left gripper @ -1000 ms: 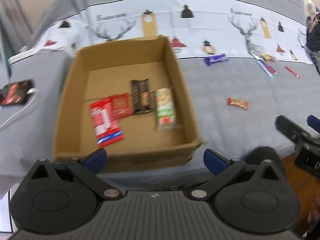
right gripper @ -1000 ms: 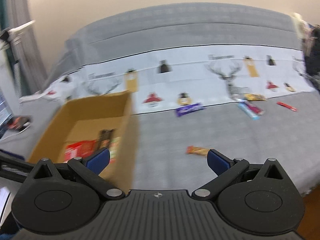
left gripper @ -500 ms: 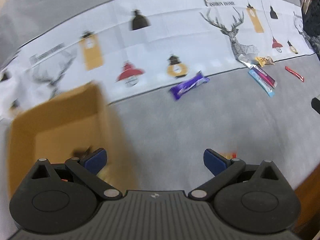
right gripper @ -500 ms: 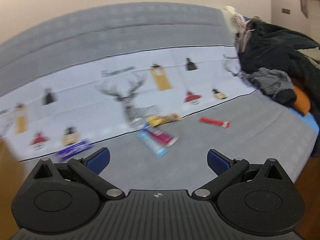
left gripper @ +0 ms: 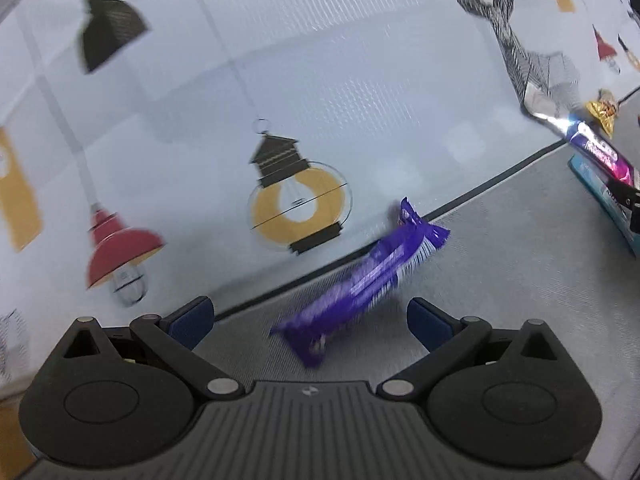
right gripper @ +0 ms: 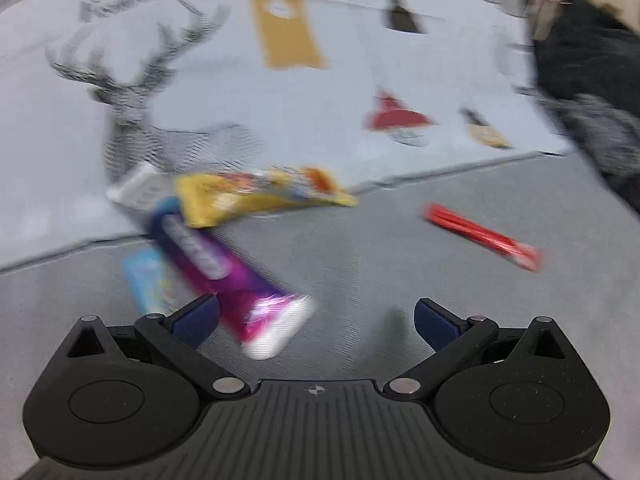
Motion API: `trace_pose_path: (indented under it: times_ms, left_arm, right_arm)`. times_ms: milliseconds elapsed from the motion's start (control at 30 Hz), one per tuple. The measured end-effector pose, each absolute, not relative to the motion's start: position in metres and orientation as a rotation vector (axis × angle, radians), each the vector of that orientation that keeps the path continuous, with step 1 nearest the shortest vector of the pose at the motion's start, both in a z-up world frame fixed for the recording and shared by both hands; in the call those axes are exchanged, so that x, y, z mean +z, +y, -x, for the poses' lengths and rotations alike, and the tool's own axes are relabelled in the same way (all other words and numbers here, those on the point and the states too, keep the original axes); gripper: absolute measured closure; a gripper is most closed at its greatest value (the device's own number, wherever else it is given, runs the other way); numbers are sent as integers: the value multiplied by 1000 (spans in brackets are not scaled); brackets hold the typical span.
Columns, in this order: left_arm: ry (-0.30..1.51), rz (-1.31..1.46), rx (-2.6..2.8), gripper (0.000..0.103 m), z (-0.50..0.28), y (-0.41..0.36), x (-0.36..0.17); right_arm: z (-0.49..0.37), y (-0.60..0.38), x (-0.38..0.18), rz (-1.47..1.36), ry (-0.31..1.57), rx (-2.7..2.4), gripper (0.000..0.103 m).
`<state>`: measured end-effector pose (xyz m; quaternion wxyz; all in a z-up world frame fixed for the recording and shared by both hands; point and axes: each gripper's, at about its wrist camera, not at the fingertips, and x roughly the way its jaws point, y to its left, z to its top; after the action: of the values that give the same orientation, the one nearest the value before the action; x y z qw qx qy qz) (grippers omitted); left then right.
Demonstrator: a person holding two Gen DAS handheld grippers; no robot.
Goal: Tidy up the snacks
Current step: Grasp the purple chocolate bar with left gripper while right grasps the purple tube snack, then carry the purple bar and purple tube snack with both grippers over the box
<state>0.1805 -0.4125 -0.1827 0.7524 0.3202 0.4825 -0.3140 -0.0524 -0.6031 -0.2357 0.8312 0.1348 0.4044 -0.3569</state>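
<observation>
Both tongs are spread and empty: the left gripper [left gripper: 310, 318] frames a purple bar [left gripper: 362, 286] lying on the grey cloth [left gripper: 500, 272]; the right gripper [right gripper: 316, 320] hangs beside a magenta bar [right gripper: 224, 276], with a yellow packet [right gripper: 256, 194] and red stick [right gripper: 482, 236] nearby

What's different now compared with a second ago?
Both grippers swung right, away from the box, and moved in on loose snacks: the left gripper over the purple bar, the right gripper near the magenta bar. Nothing grasped; the snacks lie unmoved.
</observation>
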Motion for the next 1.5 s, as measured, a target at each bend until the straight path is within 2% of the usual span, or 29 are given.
trace_pose_path:
  times_ms: [133,233,267,333,367,400,467,567,967,1233,1500]
  left_arm:
    - [1072,-663,-718,0,-195,-420,-194]
    - [1115,-631,-716,0,-203,-420,-196]
    - [1118,-625,-719,5,-204,-420,-196]
    - [1103,-603,-744,34,-201,-416,-189]
    - [1086,-596,-751,69,-198,-413,-182]
    - [1098,-588,-763,90,-196,-411,-178]
    - [1142,-523,-762,90,-195,-400,-173]
    - [1136,-504,-765,90,-184,-382,-162]
    - [1020,-372,-816,90,-103,-299,-55]
    - [976,-324,-742,90,-44,-203,15]
    - [917,-311,-631,90,11,-87,64]
  right_arm:
    - [28,-599,-240,-210,841,-641,1]
    - [17,-609,-242,-257,828,-618,1]
    - [16,-610,-242,-273,829,-614,1]
    - [21,-610,-239,-291,810,-588,16]
    - [25,-607,-234,-291,793,-589,42]
    - [28,-605,-231,-305,790,-586,52]
    - [34,-600,-227,-321,801,-584,77]
    - [44,-582,-216,-301,831,-593,85]
    - [103,-468,-105,-416,623,-575,86]
    - [149,-372,-27,-446,498,-506,85]
    - [188,-258,17,-451,481,-367,85]
